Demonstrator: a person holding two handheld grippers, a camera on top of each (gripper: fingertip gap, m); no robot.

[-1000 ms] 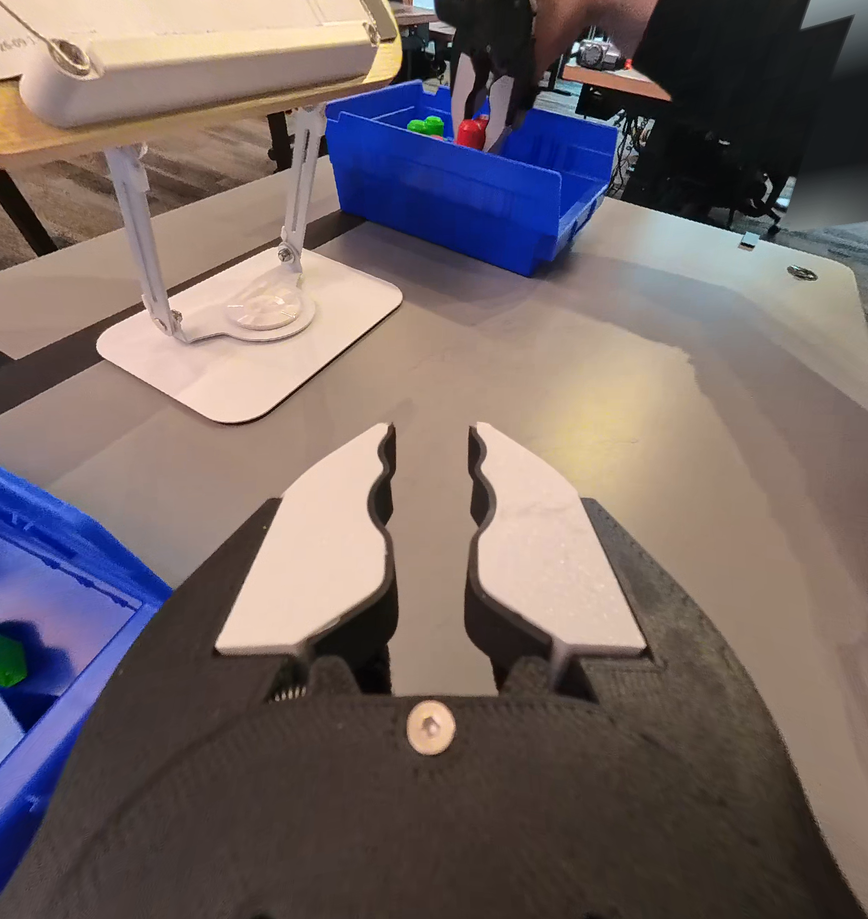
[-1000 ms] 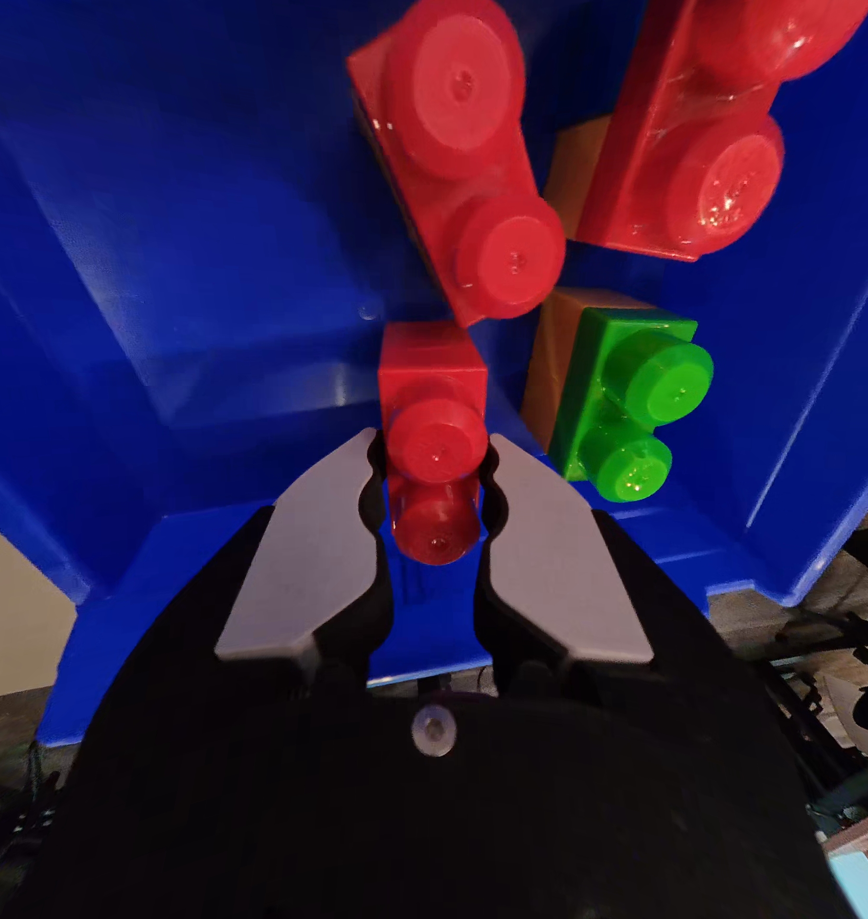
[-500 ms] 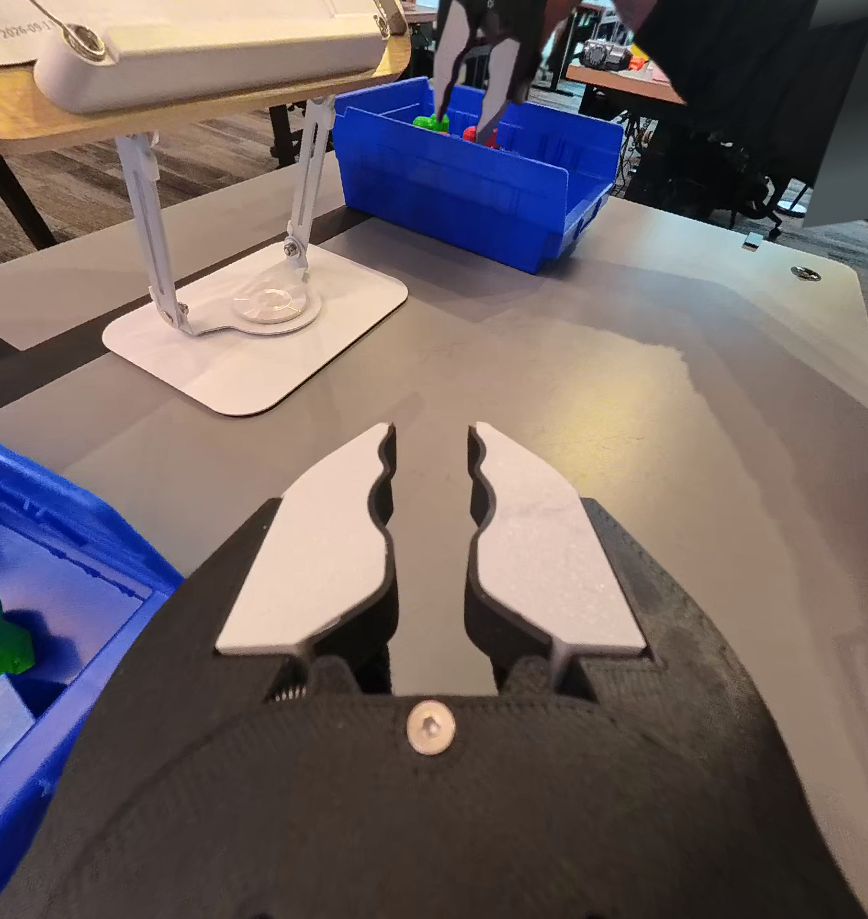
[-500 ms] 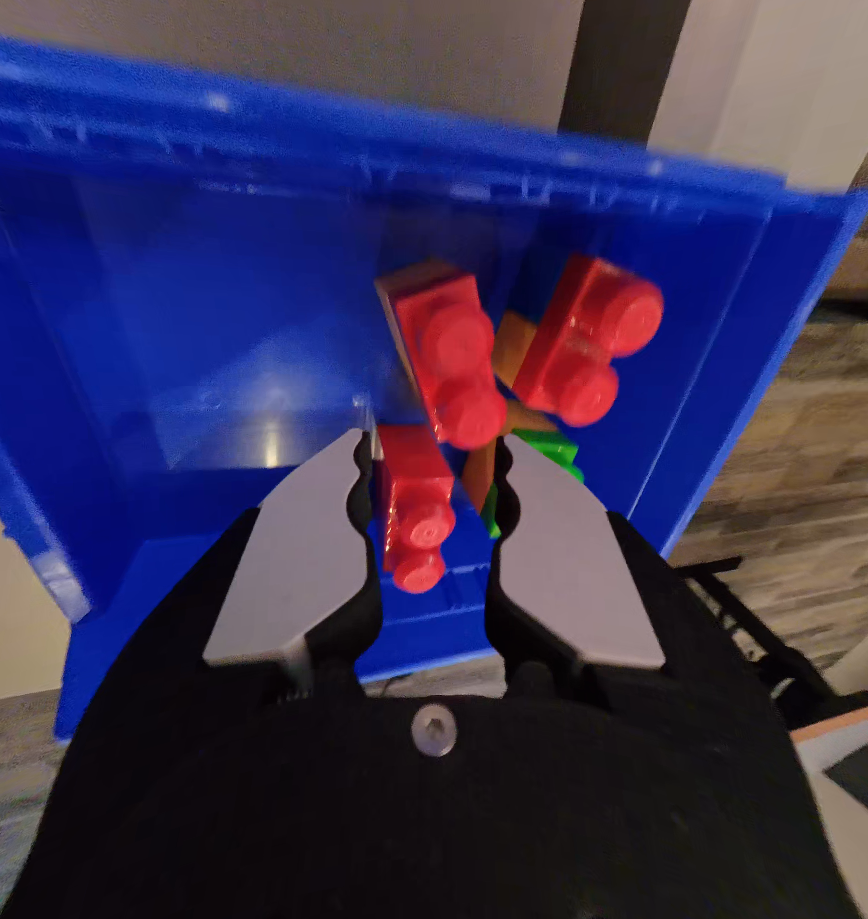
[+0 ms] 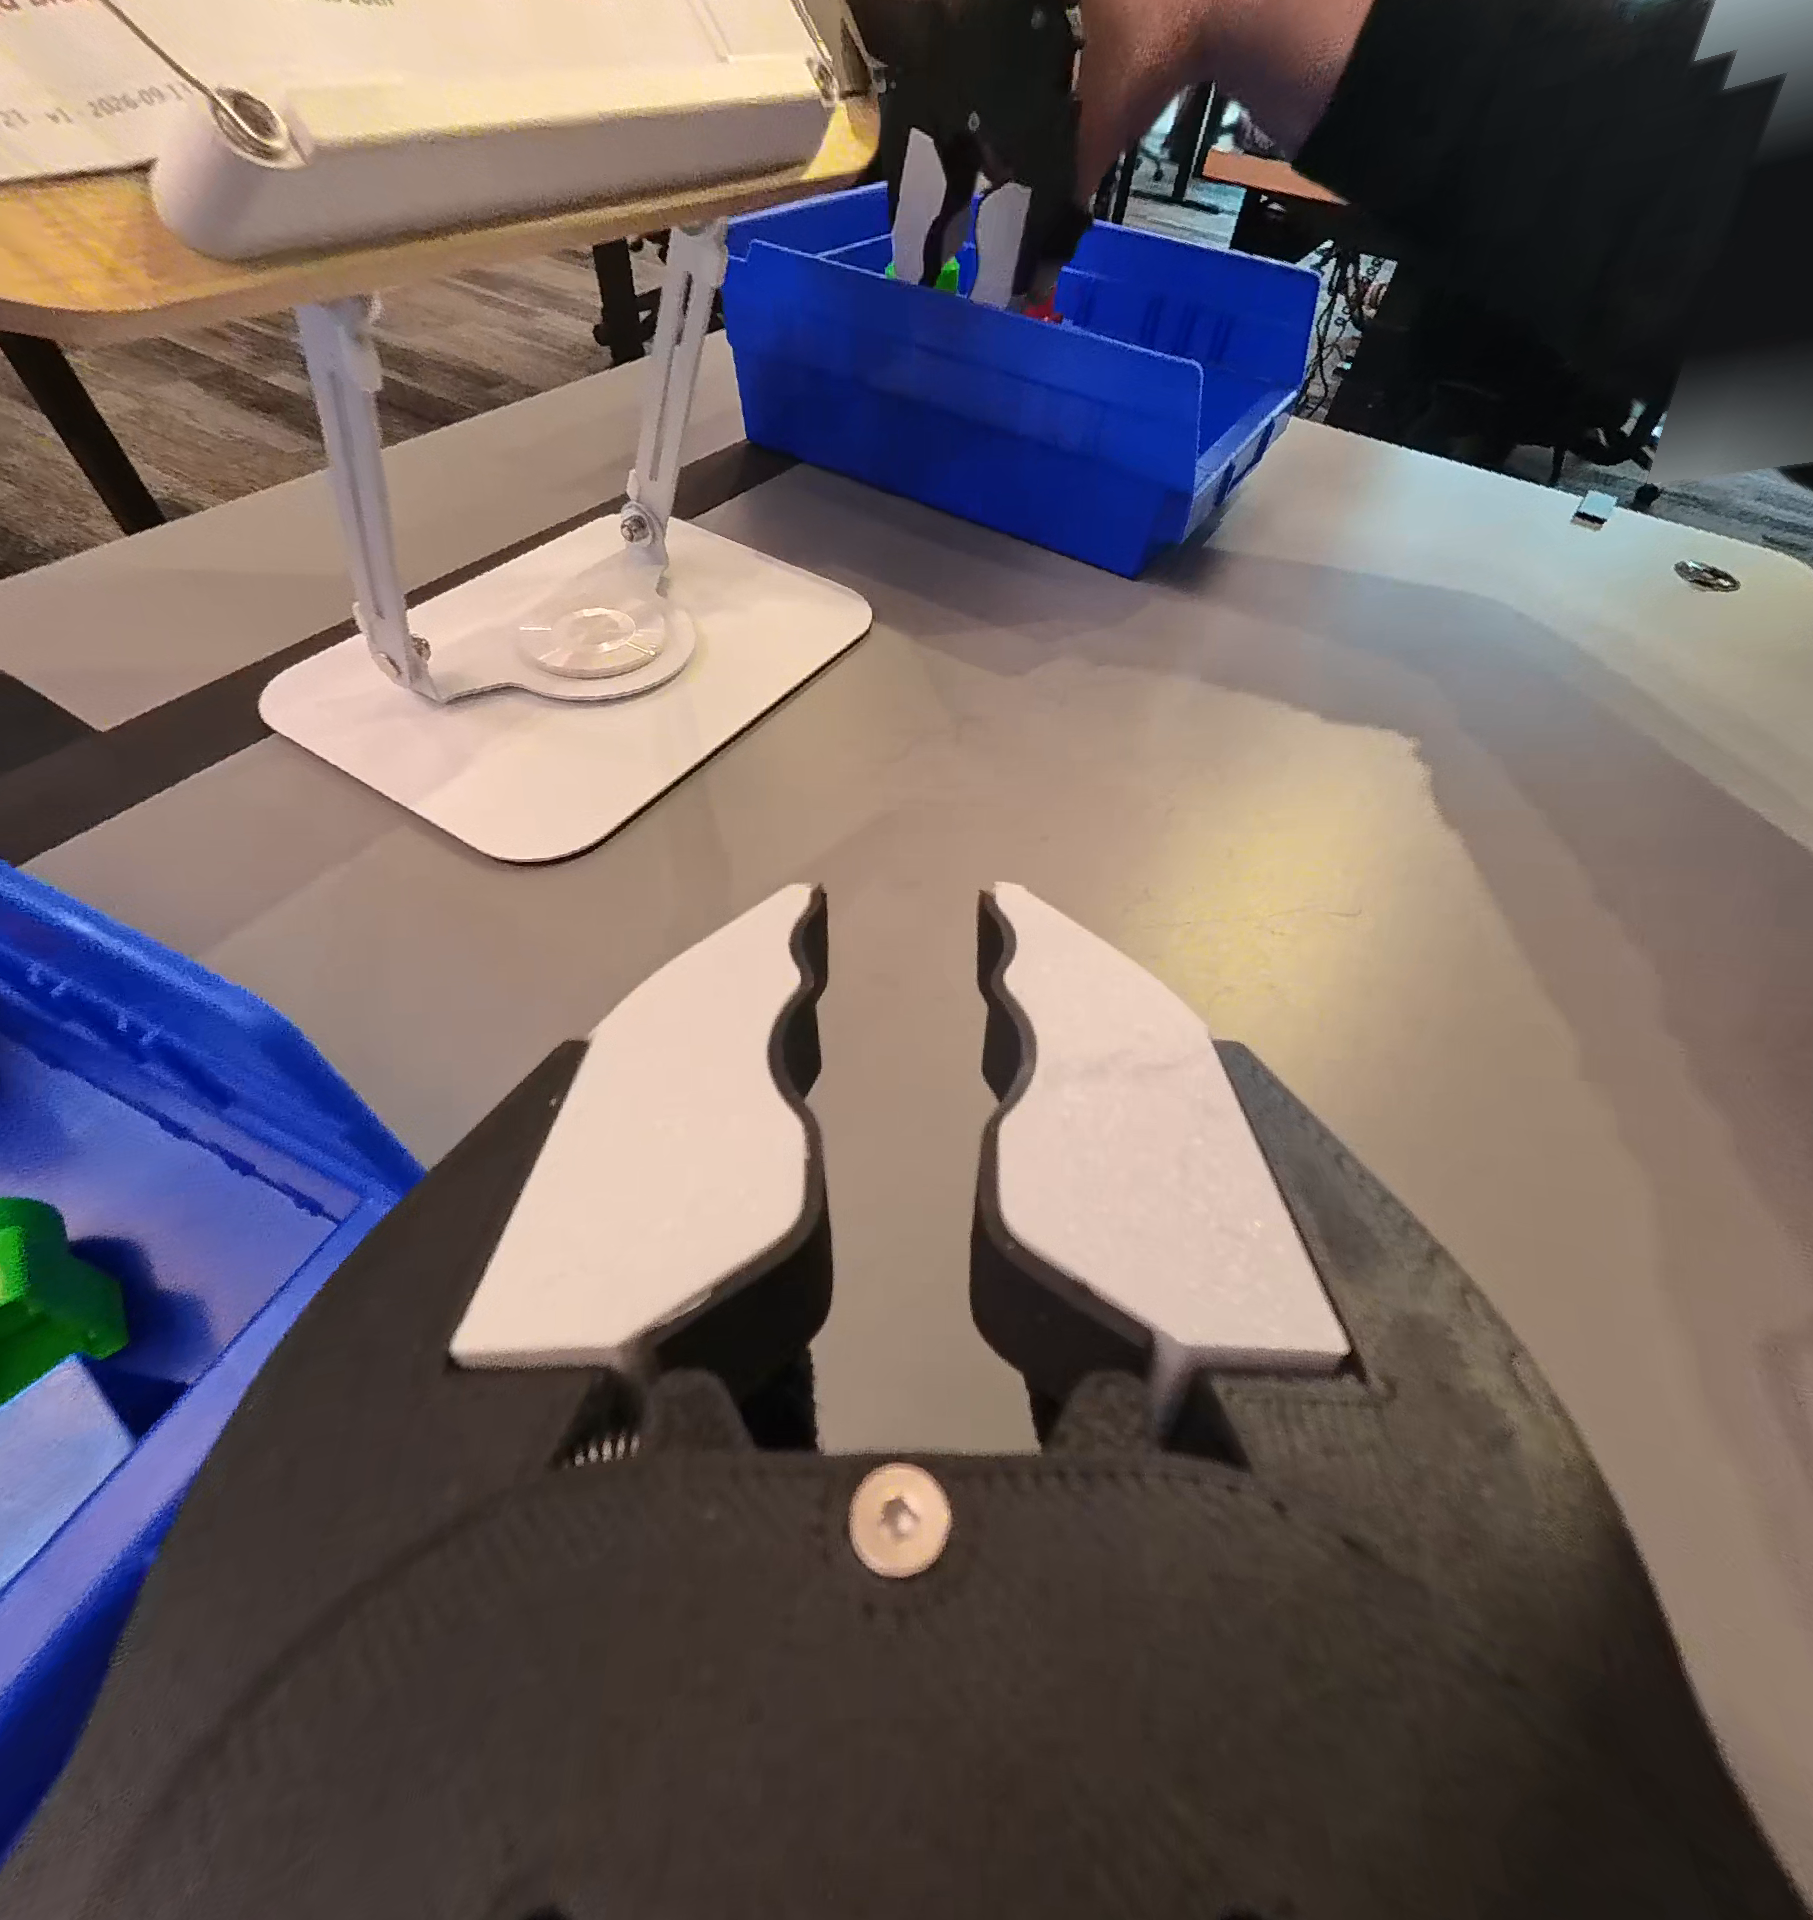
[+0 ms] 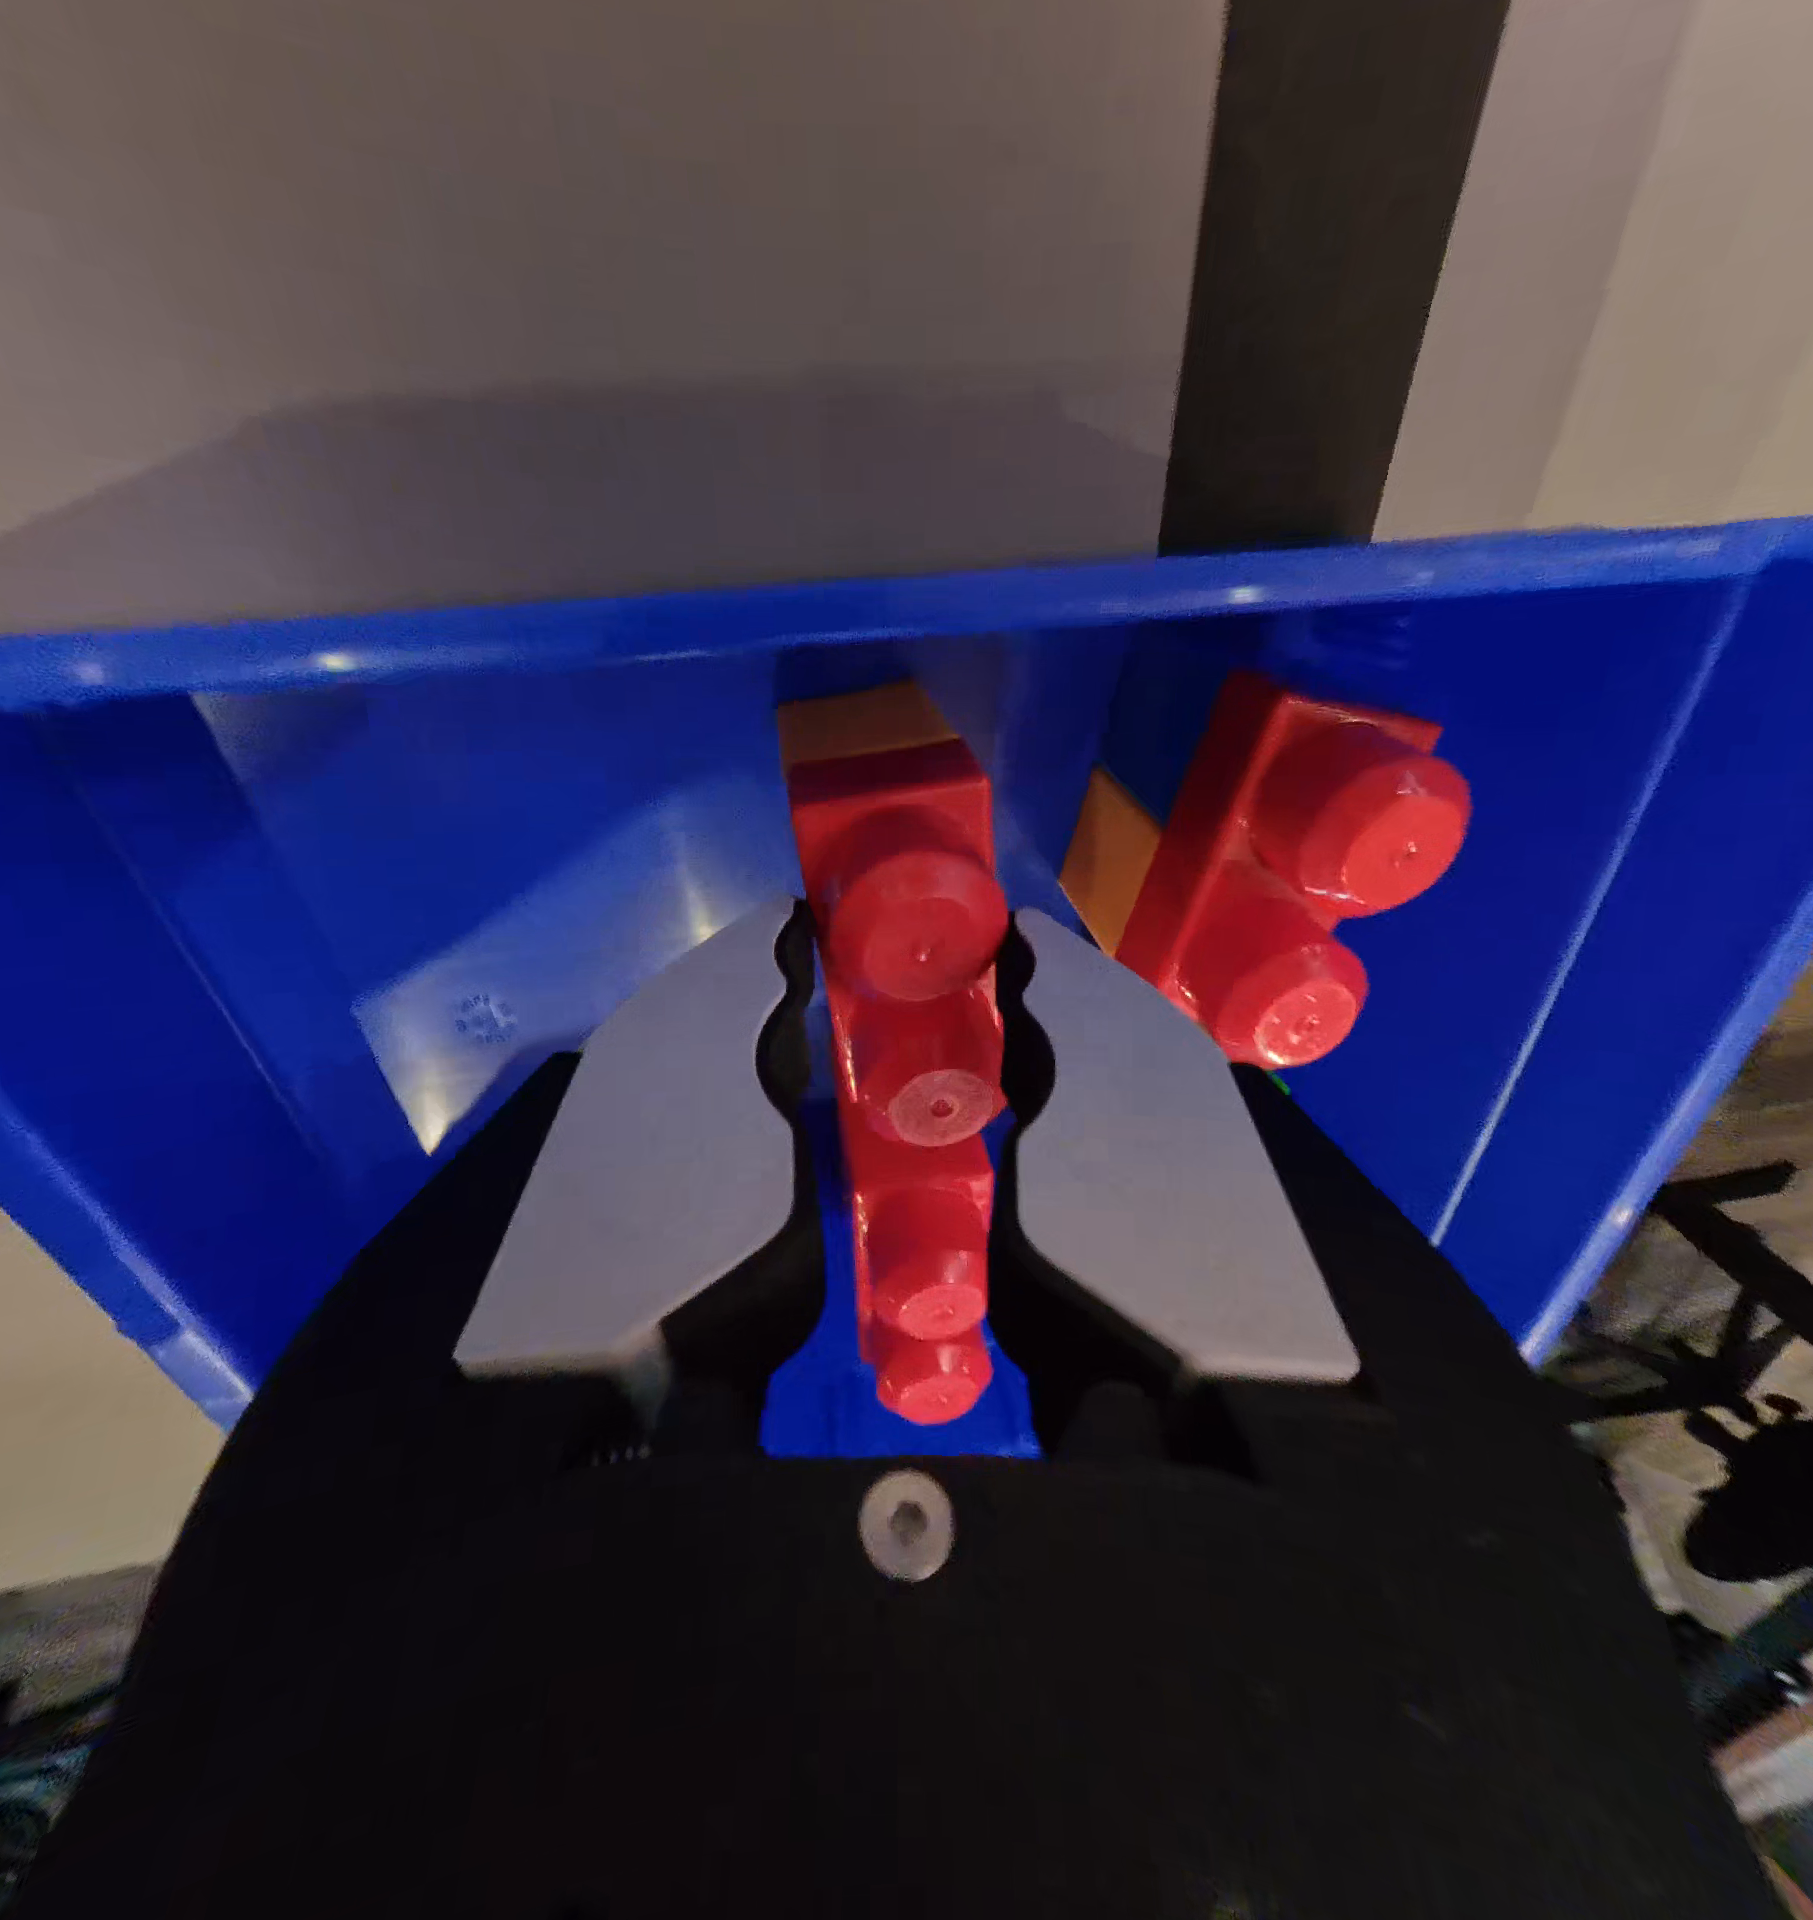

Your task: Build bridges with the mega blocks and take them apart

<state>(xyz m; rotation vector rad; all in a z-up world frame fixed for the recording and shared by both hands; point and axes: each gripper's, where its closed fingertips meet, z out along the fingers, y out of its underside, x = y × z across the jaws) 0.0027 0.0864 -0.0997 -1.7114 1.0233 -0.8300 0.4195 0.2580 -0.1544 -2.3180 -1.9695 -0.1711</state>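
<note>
Between the right gripper's (image 6: 904,935) fingers (image 6: 673,1122) sits a red two-stud block (image 6: 907,966), lying in the far blue bin (image 6: 258,831). Jaws are closed to about block width; the right pad touches the lower stud, while a thin gap seems to remain at the left pad, so a firm pinch cannot be confirmed. A smaller red block (image 6: 923,1288) lies behind it at 6 o'clock, a second red two-stud block (image 6: 1297,883) at 3 o'clock, and orange pieces (image 6: 860,717) show underneath.

Judgement: close squarely on the block's flat sides, not the round studs, then lift straight up so neighbours stay put.

Left gripper (image 5: 902,914) hovers spread and empty over the grey table (image 5: 1401,831). A near blue bin (image 5: 154,1091) with a green block (image 5: 19,1288) lies at its 8 o'clock, a white stand (image 5: 569,707) at 11 o'clock.
</note>
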